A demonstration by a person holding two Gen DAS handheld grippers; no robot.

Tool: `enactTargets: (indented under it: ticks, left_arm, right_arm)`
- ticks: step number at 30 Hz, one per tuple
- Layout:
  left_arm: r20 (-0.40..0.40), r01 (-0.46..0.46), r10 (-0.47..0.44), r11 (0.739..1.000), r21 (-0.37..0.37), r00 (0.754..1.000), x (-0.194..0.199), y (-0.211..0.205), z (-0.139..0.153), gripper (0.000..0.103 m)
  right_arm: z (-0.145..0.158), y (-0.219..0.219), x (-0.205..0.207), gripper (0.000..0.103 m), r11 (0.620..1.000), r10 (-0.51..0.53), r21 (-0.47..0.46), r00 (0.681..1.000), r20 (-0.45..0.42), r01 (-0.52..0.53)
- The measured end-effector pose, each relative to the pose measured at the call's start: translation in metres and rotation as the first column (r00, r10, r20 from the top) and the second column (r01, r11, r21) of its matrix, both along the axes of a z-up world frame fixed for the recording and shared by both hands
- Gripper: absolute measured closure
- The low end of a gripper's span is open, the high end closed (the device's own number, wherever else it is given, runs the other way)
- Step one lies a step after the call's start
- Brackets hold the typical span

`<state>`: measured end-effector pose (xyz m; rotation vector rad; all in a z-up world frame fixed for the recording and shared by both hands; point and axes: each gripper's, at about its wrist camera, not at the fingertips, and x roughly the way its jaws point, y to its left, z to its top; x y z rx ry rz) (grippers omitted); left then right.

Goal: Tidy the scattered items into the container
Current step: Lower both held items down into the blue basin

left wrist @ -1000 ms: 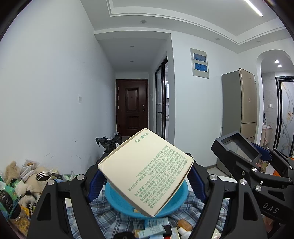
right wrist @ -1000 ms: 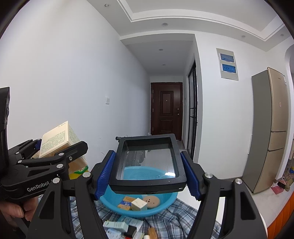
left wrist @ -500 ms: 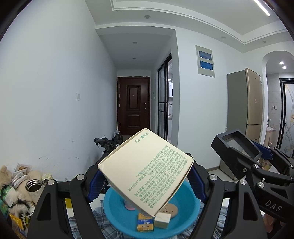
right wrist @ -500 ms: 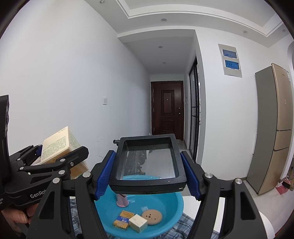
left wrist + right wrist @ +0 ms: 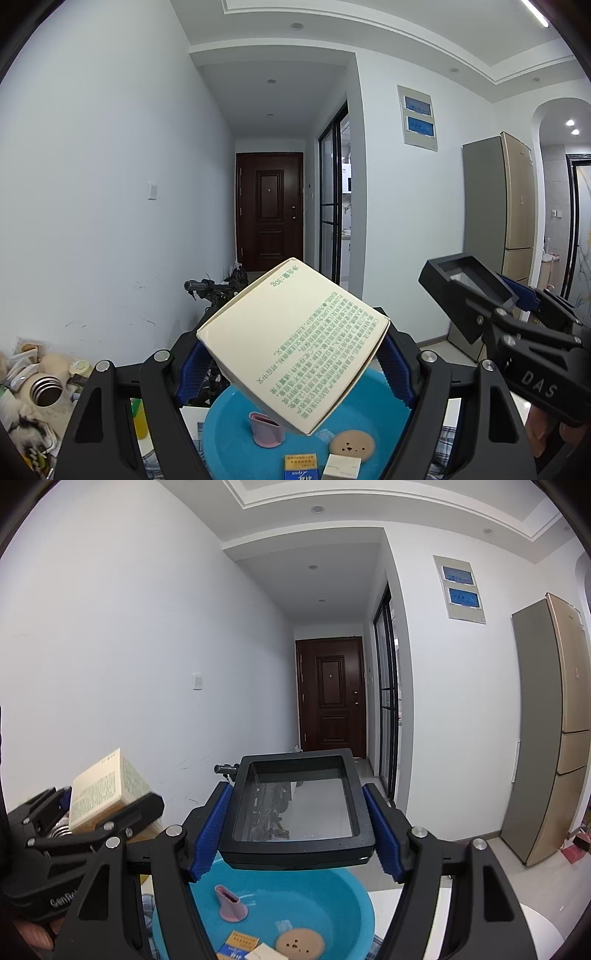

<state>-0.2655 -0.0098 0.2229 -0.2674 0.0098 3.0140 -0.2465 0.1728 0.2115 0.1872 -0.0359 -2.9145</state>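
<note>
My left gripper (image 5: 291, 365) is shut on a cream box with green print (image 5: 295, 347), held tilted above the blue basin (image 5: 229, 428). My right gripper (image 5: 295, 842) is shut on a black framed rectangular tray with a clear pane (image 5: 295, 805), held over the same basin (image 5: 343, 897). In the basin lie a pink cup (image 5: 267, 430), a round tan disc (image 5: 351, 443), a yellow-and-blue packet (image 5: 301, 467) and a small white box (image 5: 341, 469). The cream box (image 5: 103, 790) also shows at the left of the right wrist view.
A pile of clutter with a steel flask (image 5: 46, 391) and soft toys sits at the left against the wall. A checked cloth (image 5: 147, 904) lies under the basin. A hallway with a dark door (image 5: 269, 210) lies ahead and a fridge (image 5: 506, 229) stands at the right.
Both grippers have moved forward over the basin with their loads. The loose items on the cloth in front have dropped out of view and the basin's contents show more fully.
</note>
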Motion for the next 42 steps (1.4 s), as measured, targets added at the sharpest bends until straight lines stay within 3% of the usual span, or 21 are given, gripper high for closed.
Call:
enactTargets:
  ticks: [6,13,26,37,40,42]
  left_arm:
    - [0.006,0.003,-0.003,1.000,-0.028,1.000,-0.030,0.001,-0.012,0.022]
    - [0.052,-0.003,0.003,1.000,0.006,0.999,-0.060,-0.008,-0.036,0.022]
    - [0.079,-0.046,0.043,0.998,0.034,0.996,-0.083,-0.023,-0.044,0.022]
    - [0.209,-0.047,0.043,0.999,0.012,0.977,-0.124,-0.023,-0.072,0.022]
    - [0.269,-0.044,0.044,0.999,-0.005,0.962,-0.138,-0.021,-0.084,0.022]
    - [0.341,-0.054,0.063,0.998,-0.036,0.938,-0.151,-0.018,-0.097,0.022]
  right_arm:
    - [-0.010,-0.002,-0.023,0.034,1.000,0.000,0.006,1.000,0.002,0.000]
    - [-0.027,0.007,-0.040,0.034,1.000,-0.002,-0.007,0.999,0.050,0.002]
    - [-0.031,0.015,-0.066,0.034,1.000,0.003,-0.012,0.995,0.098,-0.002]
    - [-0.049,0.016,-0.103,0.034,1.000,0.009,0.008,0.979,0.203,-0.011]
    - [-0.056,0.016,-0.115,0.034,1.000,0.016,0.010,0.970,0.243,-0.019]
    - [-0.060,0.016,-0.121,0.034,1.000,0.023,0.012,0.963,0.268,-0.027]
